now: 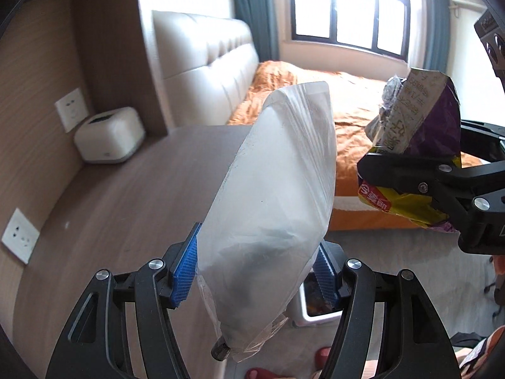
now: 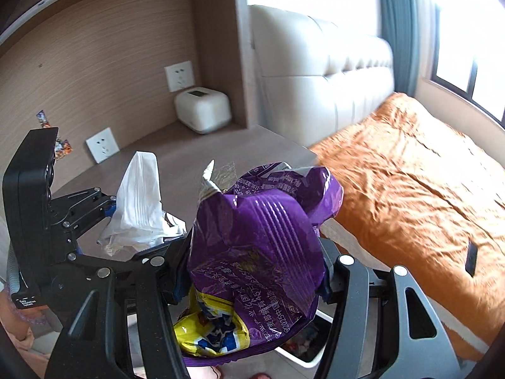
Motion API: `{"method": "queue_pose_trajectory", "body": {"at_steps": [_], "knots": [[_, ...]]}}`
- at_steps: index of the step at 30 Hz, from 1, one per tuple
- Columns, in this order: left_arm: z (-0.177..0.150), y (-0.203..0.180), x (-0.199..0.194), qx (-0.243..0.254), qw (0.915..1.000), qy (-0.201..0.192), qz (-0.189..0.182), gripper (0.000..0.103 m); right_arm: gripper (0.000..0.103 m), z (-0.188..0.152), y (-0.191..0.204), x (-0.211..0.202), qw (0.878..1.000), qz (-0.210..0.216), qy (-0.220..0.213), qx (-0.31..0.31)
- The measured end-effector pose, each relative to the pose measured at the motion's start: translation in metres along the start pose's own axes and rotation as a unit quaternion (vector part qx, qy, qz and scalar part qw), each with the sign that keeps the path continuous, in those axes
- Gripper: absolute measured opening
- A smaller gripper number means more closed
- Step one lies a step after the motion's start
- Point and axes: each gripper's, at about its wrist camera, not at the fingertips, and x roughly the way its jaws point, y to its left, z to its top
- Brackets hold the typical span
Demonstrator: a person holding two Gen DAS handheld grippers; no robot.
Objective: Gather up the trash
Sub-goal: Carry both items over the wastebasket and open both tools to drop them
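Note:
My left gripper (image 1: 257, 271) is shut on a crumpled white plastic bag (image 1: 277, 195), held upright above the wooden desk (image 1: 126, 189). It also shows in the right wrist view (image 2: 139, 208) with the white bag (image 2: 139, 202). My right gripper (image 2: 252, 271) is shut on a purple and yellow snack bag (image 2: 258, 246), held in the air. That gripper (image 1: 419, 186) and the snack bag (image 1: 423, 120) show at the right of the left wrist view. A white trash bin (image 2: 303, 360) with rubbish inside stands on the floor below both grippers; it also shows in the left wrist view (image 1: 315, 315).
A white box-shaped device (image 1: 109, 134) sits at the desk's back corner, under wall sockets (image 1: 72, 113). A bed with an orange cover (image 2: 410, 173) and a cream headboard (image 1: 205, 63) lies to the right. A small colourful wrapper (image 2: 63, 148) is against the wall. Red slippers (image 1: 258, 372) are on the floor.

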Motion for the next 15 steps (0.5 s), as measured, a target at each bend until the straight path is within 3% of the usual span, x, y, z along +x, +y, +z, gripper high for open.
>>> {"method": "queue_pose_trajectory", "body": {"at_steps": [9,15], "knots": [[0.003,-0.064,0.037,0.040,0.9978,0.027,-0.044,0.063,0.061,-0.025,-0.052,-0.009,0.999,-0.023,0.016,0.034],[-0.006,-0.090,0.077,0.049,0.9946,0.061,-0.067,0.063,0.061,-0.048,-0.082,0.007,0.997,-0.033,0.044,0.058]]}}
